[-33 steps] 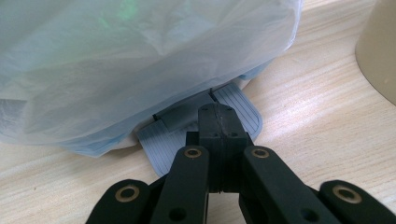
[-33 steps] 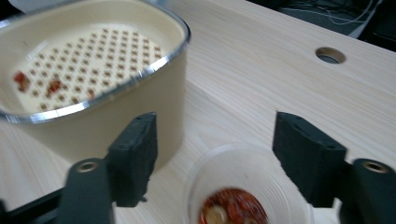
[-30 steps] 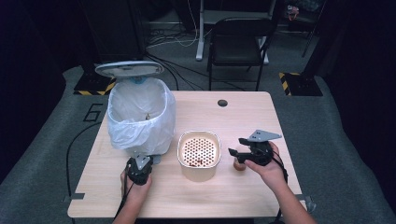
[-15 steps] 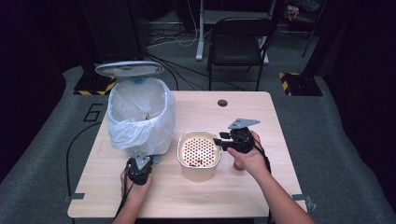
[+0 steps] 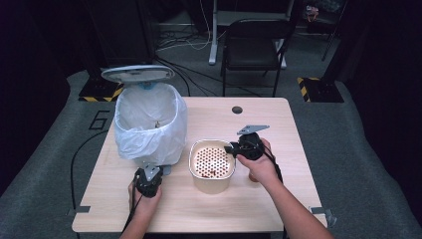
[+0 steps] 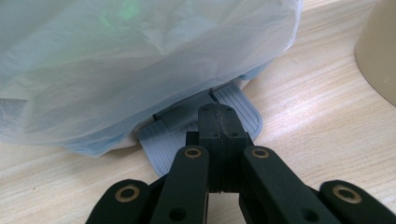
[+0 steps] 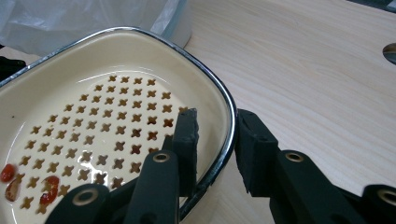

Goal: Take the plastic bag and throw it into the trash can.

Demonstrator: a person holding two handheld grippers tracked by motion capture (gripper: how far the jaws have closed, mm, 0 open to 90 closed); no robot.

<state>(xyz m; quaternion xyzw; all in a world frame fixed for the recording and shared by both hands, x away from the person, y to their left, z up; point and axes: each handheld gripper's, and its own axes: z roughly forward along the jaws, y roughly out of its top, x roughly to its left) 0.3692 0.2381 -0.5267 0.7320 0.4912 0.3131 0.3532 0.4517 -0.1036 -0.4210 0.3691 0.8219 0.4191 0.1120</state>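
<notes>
Pale wood-grain table (image 5: 214, 199) stands on grey floor covering in a dim room; a black chair (image 5: 254, 47) sits beyond its far edge, cables trail across the floor, and yellow-and-black hazard tape marks spots at both sides; a large "6" is marked on the floor left of the table.

Cream strainer bowl (image 5: 211, 164), steel-rimmed and pierced with cross-shaped holes, sits mid-table with a few reddish scraps inside; the right gripper (image 7: 215, 140) straddles its rim on the person's right, one jaw inside, one outside, parted and not visibly pressing on the wall.

Pedal bin (image 5: 149, 124), lined with a translucent bag and its lid raised, stands at the table's left; the left gripper (image 6: 218, 122) has its jaws closed together, gripping nothing, tips on the grey ribbed pedal (image 6: 238, 100) at the bin's foot.
</notes>
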